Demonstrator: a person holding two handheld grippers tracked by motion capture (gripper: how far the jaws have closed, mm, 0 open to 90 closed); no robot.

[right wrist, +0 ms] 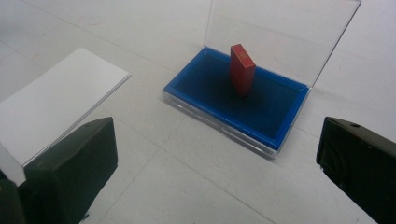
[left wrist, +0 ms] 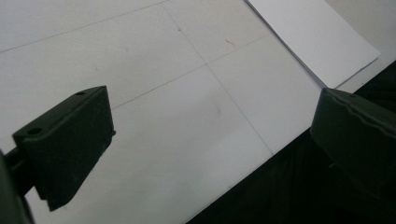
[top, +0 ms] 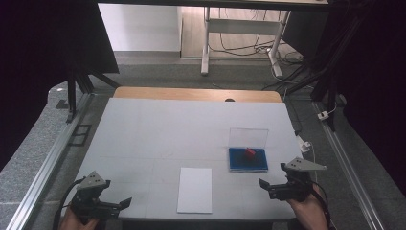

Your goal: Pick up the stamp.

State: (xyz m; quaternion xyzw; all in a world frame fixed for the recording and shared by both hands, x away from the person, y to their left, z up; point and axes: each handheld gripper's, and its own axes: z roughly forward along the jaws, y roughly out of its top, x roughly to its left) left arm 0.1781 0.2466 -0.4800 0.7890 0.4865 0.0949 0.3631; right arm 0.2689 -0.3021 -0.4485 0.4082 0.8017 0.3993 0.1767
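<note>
Both your grippers, left (top: 125, 202) and right (top: 263, 183), gape empty; approach the upright red stamp (right wrist: 242, 69) squarely (blue ink tray (right wrist: 276, 136), far right).

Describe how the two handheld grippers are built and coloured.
Both the left gripper and the right gripper are black, blocky units with two thick, flat-faced jaws. Each carries a grey three-cornered plate on top. A black cable trails from each one. Small screw holes dot the jaw tops.

Your left gripper (top: 125, 203) sits at the table's near-left corner, jaws spread wide and empty. Your right gripper (top: 262, 184) sits at the near-right corner, likewise agape, each held in one hand (top: 306, 211).
</note>
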